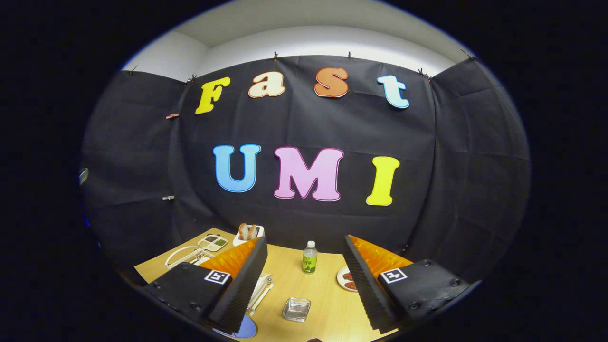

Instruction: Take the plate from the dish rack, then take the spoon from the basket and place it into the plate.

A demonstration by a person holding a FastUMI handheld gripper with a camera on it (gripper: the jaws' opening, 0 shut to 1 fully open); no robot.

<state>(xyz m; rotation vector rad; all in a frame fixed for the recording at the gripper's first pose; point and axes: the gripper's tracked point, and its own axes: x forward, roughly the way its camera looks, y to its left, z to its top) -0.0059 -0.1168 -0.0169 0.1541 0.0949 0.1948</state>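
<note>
Tongs (304, 285) held high with fingers spread wide and empty, as if surveying the wooden surface (327, 304); the white dish rack (260, 289) sits partly behind the left finger, blue plate (244, 329) just below it, spoon's basket not identifiable.

bottle (309, 257) beyond glass dish (296, 309), between gripper (304, 285) fingers

Fisheye view riding the hand-held gripper (304, 289), high above table (327, 304), facing booth wall
</note>
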